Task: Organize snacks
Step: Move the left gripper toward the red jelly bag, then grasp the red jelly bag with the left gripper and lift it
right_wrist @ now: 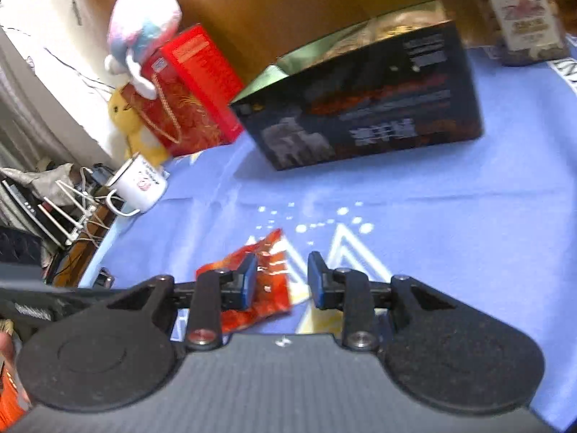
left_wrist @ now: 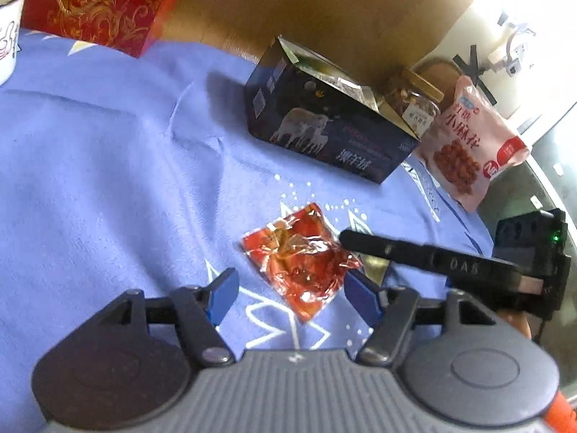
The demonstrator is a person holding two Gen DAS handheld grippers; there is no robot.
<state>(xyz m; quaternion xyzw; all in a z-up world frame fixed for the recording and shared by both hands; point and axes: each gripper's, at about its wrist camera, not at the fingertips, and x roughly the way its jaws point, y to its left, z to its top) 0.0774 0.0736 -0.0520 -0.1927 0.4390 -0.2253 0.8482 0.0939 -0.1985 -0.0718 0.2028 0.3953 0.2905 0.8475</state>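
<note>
1. A blue cloth (left_wrist: 90,180) with white stars covers the table.
2. On it lie a red packet (left_wrist: 299,263), dark box (left_wrist: 324,126), pink bag (left_wrist: 468,144), jar (left_wrist: 414,104), mug (right_wrist: 142,184) and red bag (left_wrist: 104,0).

Blown-out glare upper right, fisheye-warped edges, soft motion blur

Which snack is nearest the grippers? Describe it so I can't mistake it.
On the blue cloth, in front of the dark open box, lies a small red crinkly packet. Unlike the pink bag beside the box, it is flat, glossy and partly see-through.
</note>
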